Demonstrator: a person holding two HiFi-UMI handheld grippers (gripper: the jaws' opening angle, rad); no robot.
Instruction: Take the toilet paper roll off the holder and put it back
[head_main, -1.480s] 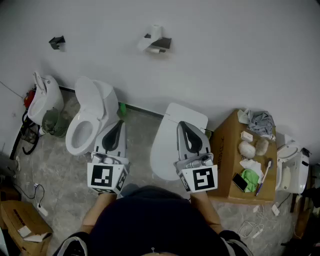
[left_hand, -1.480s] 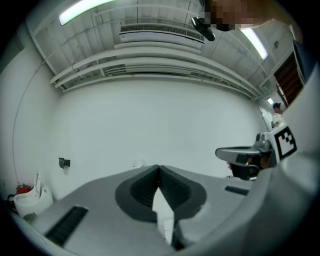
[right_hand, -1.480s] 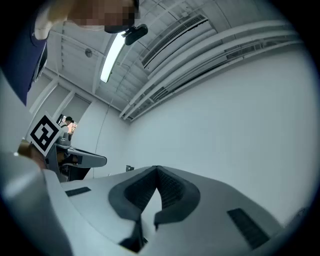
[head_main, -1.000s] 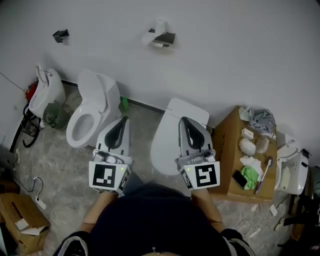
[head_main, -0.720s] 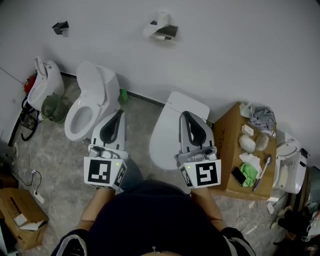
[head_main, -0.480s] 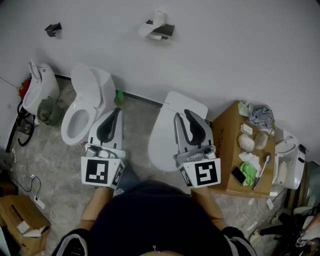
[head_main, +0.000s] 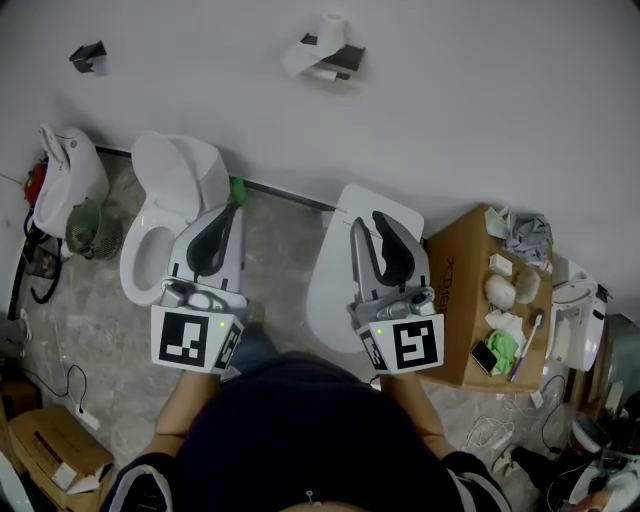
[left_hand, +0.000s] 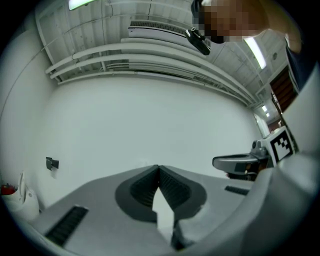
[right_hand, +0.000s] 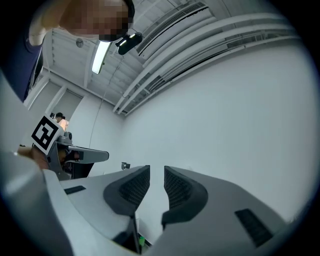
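The white toilet paper roll (head_main: 322, 42) sits on a dark holder (head_main: 347, 57) fixed to the white wall, high in the head view. Both grippers are held low, near the person's body and well short of the roll. My left gripper (head_main: 230, 210) (left_hand: 159, 168) is shut, its ribbed pads meeting at the tips with nothing between them. My right gripper (head_main: 369, 222) (right_hand: 156, 170) has its jaws a small gap apart, and only bare wall shows through the gap. Each gripper view shows the other gripper off to its side.
A white toilet with its lid up (head_main: 165, 205) stands on the floor under the left gripper. A closed toilet (head_main: 335, 275) stands under the right one. A cardboard box (head_main: 462, 300) with small items is at the right. A small black wall fixture (head_main: 88, 53) is at upper left.
The right gripper's jaws have parted from shut to a small gap. The left gripper has drifted slightly left and stays shut. The roll has not moved on its holder.
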